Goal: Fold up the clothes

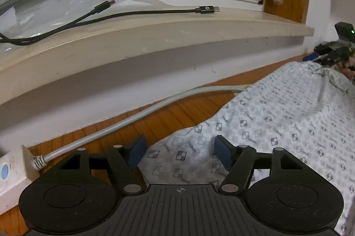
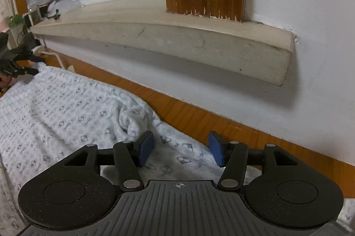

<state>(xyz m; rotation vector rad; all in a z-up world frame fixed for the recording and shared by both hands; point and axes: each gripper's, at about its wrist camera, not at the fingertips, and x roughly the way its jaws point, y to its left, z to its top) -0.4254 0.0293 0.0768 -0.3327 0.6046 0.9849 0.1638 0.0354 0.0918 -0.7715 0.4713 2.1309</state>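
My 2 tools, left tool [image 1: 179, 152] and right tool [image 2: 180, 148], hang agape over the far edge of the white checker-printed cotton garment [image 1: 277, 125] on the wooden desk [image 1: 155, 118] (rumpled, no fold yet).

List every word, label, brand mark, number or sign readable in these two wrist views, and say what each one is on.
"GOOD": small grey print repeated on the white checker-patterned cloth, clearest near the left gripper; partly cut off elsewhere.
White round logo on the black USB plug on the beige windowsill: too small to read.
Faint marks on the white power strip: blurred, unreadable.
Right wrist view: cloth print too blurred to read.
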